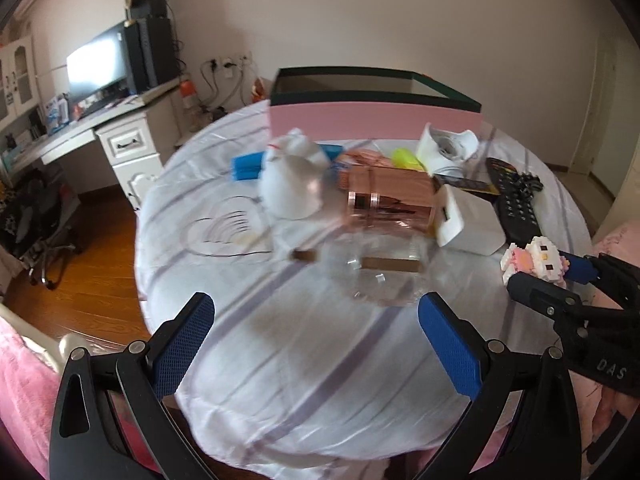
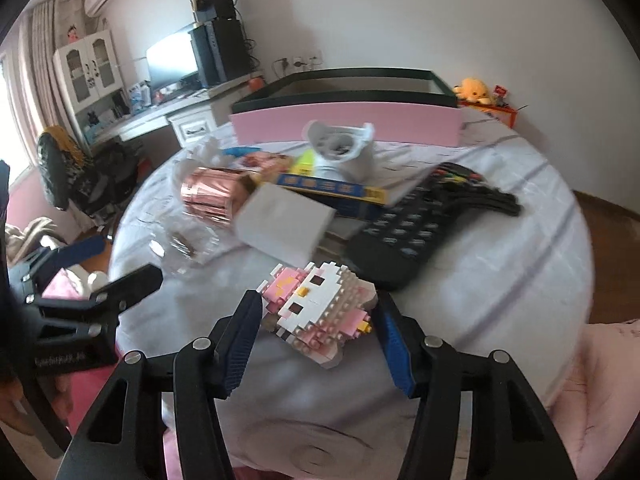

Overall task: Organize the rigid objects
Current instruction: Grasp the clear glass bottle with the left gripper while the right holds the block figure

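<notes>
1. Left wrist view: my left gripper (image 1: 316, 344) hangs over the round table (image 1: 280, 360) with its cloth cover; the jaws stand wide apart and nothing is between the blue pads (image 1: 182, 344); ahead of them lies a clear glass jar (image 1: 380, 268) on its side, blurred, and beyond it a rose-gold cylinder (image 1: 390, 202); a white pouch (image 1: 292, 184) sits to the left of the cylinder, touching it; a white box (image 1: 470, 220) leans against the cylinder's right end; a black remote (image 1: 516, 216) lies further right; the pink storage box (image 1: 372, 120) with its dark rim stands open at the far edge of the table; at the right I see my right gripper (image 1: 548, 272) around the brick-built cat figure (image 1: 532, 262).

2. Right wrist view: the brick-built cat figure (image 2: 320, 312) lies on the cloth between the pads of my right gripper (image 2: 316, 328); the jaws are half closed around it; the right pad (image 2: 394, 344) looks to be at its edge, the left one close beside it, but I cannot tell whether they press on it; the white box (image 2: 284, 224) and black remote (image 2: 404, 236) lie just beyond; the pink storage box (image 2: 348, 120) stands behind the clutter; my left gripper (image 2: 120, 264) shows at the left, released.
</notes>
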`<state>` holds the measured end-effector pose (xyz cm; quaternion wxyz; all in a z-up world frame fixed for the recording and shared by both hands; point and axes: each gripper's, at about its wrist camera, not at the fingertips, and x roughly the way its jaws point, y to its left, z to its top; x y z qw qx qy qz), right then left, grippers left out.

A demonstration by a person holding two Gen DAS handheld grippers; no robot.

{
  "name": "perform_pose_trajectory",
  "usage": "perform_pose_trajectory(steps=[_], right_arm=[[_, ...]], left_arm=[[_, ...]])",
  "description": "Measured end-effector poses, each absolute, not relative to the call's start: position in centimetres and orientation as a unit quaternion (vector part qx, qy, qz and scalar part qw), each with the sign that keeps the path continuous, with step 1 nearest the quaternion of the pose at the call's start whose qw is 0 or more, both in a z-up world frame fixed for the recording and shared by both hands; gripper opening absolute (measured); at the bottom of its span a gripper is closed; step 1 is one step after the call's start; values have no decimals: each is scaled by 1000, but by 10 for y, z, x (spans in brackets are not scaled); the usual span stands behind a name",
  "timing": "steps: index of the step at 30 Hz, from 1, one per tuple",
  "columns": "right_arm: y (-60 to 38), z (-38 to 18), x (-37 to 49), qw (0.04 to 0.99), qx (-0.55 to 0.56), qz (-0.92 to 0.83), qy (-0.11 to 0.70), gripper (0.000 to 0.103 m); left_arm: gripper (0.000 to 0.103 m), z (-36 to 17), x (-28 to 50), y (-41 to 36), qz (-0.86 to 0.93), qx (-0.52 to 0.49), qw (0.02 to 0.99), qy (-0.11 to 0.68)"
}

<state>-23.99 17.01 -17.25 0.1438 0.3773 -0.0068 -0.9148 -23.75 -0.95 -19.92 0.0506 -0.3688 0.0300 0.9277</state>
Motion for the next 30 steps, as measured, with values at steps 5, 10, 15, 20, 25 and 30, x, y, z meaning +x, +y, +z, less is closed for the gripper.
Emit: perform_pose_trajectory(steps=[5, 10, 15, 20, 25, 30], right_arm=[[178, -174, -244, 162, 375, -912, -22, 58], [179, -174, -249, 170, 372, -912, -29, 58], [177, -176, -255, 165, 372, -913, -24, 58], [174, -174, -257, 165, 373, -913, -16, 58], [174, -165, -252, 167, 371, -913, -13, 57], [169, -149, -249, 176, 354, -919, -3, 57]], left_arm=[[103, -207, -256, 5, 921, -384, 39, 47], [103, -212, -266, 0, 920, -389, 45, 24], [76, -208, -263, 3, 925, -373, 60, 31], [76, -204, -260, 5, 924, -374, 69, 42], [76, -192, -251, 5, 926, -366, 82, 39], [76, -175, -248, 5, 931, -352, 95, 36]])
